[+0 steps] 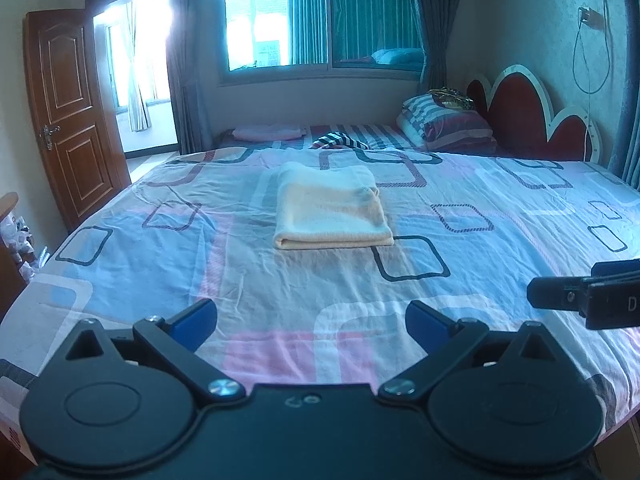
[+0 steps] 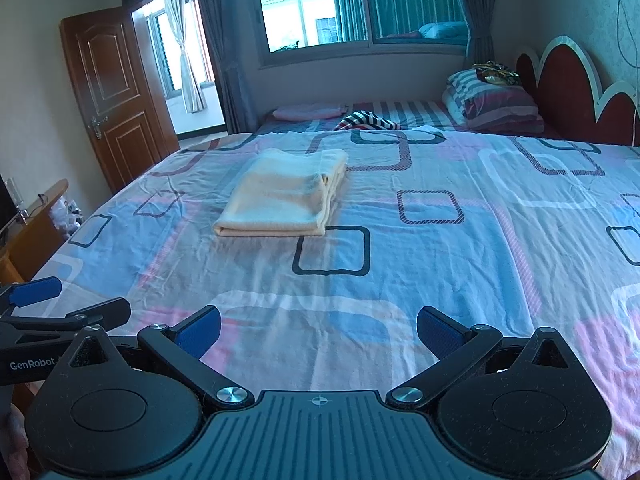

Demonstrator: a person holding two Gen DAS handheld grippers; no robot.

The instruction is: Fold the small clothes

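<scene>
A cream garment point(image 1: 332, 207) lies folded into a neat rectangle on the patterned bedsheet point(image 1: 280, 292), in the middle of the bed; the right wrist view shows this cream garment point(image 2: 282, 196) left of centre. My left gripper point(image 1: 311, 325) hangs open over the near part of the bed, well short of the garment, with nothing between its blue pads. My right gripper point(image 2: 318, 333) is open too and holds nothing, at about the same distance from the garment. Each gripper shows at the edge of the other's view.
A black-and-white striped cloth point(image 1: 340, 140) and a pink cloth point(image 1: 267, 133) lie at the far side of the bed. Striped pillows point(image 1: 448, 126) are stacked by the red headboard point(image 1: 532, 116). A wooden door point(image 1: 70, 112) stands open at the left.
</scene>
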